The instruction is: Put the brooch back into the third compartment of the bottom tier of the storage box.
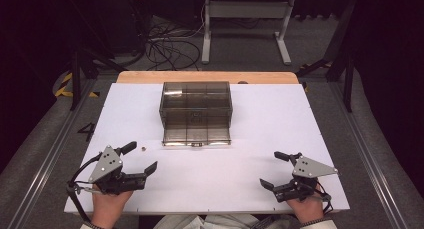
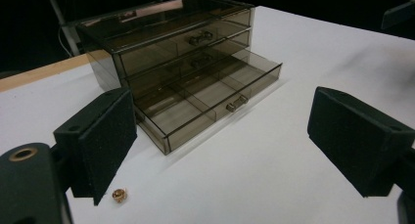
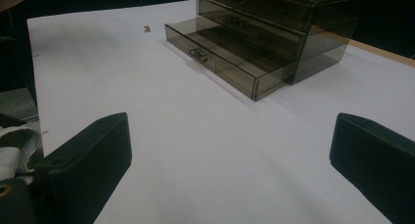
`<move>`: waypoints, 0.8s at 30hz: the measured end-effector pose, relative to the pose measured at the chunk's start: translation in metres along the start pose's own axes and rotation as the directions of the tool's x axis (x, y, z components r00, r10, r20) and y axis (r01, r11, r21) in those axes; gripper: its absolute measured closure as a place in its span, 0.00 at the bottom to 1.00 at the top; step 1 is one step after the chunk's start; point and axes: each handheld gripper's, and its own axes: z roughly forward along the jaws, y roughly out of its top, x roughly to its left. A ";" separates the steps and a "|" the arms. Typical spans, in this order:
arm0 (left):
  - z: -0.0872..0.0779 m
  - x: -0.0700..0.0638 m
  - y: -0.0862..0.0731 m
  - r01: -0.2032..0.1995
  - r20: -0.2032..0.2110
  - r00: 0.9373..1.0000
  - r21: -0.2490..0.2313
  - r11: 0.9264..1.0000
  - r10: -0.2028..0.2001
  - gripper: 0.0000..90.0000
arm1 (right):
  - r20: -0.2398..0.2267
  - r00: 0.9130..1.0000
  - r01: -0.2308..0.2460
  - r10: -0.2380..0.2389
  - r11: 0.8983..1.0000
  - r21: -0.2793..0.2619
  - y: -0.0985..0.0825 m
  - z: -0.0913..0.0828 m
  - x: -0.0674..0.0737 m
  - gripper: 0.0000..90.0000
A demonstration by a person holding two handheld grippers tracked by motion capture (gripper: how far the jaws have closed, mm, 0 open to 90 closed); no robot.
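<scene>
Your white counter [image 1: 280, 114] is evenly lit from overhead against a dark room; shadows stay soft, and the gripper views look slightly grainy and dim.

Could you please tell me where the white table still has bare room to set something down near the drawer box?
The widest free patch lies between the left tool, the right tool and the open bottom drawer. The strip right of the drawer box to the table edge is bare too. Left of the drawer, a small gold piece crowds the spot.
</scene>
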 end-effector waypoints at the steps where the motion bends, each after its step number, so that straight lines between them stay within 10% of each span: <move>1: 0.000 0.000 0.000 0.000 0.000 1.000 0.000 1.000 0.000 0.13 | 0.000 1.000 0.000 0.000 1.000 0.001 0.000 0.000 0.000 0.03; 24: 0.025 0.020 0.019 0.025 -0.017 1.000 0.029 0.999 -0.025 0.14 | -0.004 1.000 -0.002 0.002 1.000 0.006 -0.001 0.001 -0.001 0.03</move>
